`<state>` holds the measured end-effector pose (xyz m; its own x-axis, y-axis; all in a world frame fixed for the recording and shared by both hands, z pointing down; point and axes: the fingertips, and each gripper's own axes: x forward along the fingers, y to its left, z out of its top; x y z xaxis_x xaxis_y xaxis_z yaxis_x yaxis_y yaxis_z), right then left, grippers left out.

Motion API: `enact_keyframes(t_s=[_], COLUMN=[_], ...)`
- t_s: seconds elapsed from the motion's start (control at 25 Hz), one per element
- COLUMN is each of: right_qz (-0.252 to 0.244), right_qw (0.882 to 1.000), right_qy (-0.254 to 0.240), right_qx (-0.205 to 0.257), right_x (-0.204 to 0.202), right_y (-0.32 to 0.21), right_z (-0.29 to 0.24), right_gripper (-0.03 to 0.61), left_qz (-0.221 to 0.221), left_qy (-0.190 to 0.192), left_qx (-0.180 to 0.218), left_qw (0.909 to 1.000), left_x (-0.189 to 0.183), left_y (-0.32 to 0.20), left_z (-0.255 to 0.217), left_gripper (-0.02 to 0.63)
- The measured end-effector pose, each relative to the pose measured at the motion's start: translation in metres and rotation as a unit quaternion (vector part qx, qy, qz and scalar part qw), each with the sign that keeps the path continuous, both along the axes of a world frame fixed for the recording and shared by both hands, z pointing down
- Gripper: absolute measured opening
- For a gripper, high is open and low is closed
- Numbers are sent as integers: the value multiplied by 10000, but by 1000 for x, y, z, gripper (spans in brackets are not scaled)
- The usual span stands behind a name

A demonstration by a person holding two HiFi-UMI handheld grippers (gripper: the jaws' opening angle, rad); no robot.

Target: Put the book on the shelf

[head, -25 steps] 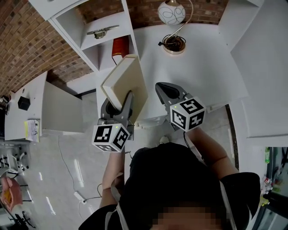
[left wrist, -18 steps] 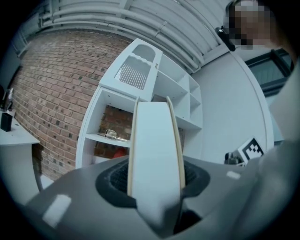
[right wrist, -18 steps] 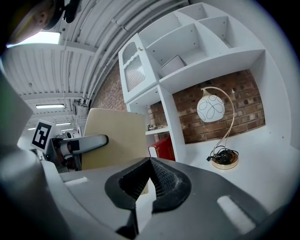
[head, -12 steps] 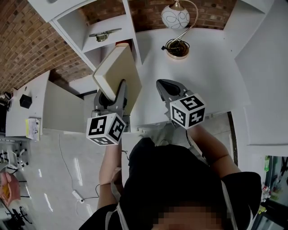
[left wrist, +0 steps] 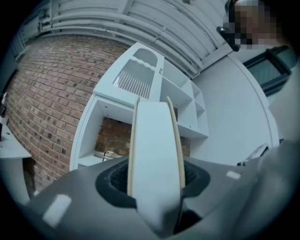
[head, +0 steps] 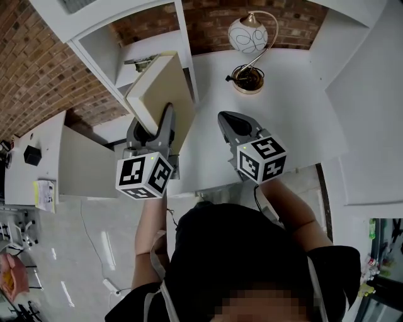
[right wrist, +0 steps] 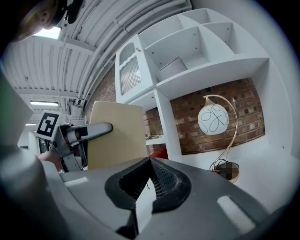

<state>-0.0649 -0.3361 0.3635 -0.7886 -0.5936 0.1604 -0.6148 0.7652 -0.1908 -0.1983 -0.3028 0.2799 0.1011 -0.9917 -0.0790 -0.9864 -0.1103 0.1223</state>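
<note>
Book (head: pixel 160 83), cream covers, white edge perhaps the spine, clamped in left gripper (head: pixel 152 126)

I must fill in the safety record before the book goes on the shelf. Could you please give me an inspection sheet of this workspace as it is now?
Surface: white desk, bare except for a lamp.
Job's things: beige book held in front of the shelf, not yet in it.
Clutter: metal item and a red thing in shelf compartments.
Grippers: left gripper, fingers closed on the book; right gripper, fingers together, empty.
Cables: lamp cable coiled at the lamp's base; plug strip on the floor.
Surroundings: brick wall behind the shelf; side table at left.
</note>
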Motion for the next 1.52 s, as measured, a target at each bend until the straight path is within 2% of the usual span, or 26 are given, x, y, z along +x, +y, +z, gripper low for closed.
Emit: enact_keyframes(t_s=[0.24,0.68,0.96,1.28,1.52], right_qz=[44,49,119,291,368], right_qw=[10000,9997,9989,9984,9984], right_qy=[-14,-54,-120,-352,-274], right_qx=[25,230,438,329,334], right_x=[-15,-34,-44,-48,-48], right_y=[-14,-42,-58,-62,-64], right_z=[-1,-21,-38,-43,-40], right_gripper=[-5,-5,-5,-5,-5], left_qz=[-45,-4,-69,-78,-171], left_qy=[-84,-175,-303,-372,-422], left_qx=[292,646,715,840,911], left_qw=[9995,9978,9970,9957,9948], left_x=[-21,-32,-33,-33,-36], left_y=[-20,-50,-64,-74,-82], left_z=[-25,-56,-64,-72,-69], left_gripper=[210,210,210,210,210])
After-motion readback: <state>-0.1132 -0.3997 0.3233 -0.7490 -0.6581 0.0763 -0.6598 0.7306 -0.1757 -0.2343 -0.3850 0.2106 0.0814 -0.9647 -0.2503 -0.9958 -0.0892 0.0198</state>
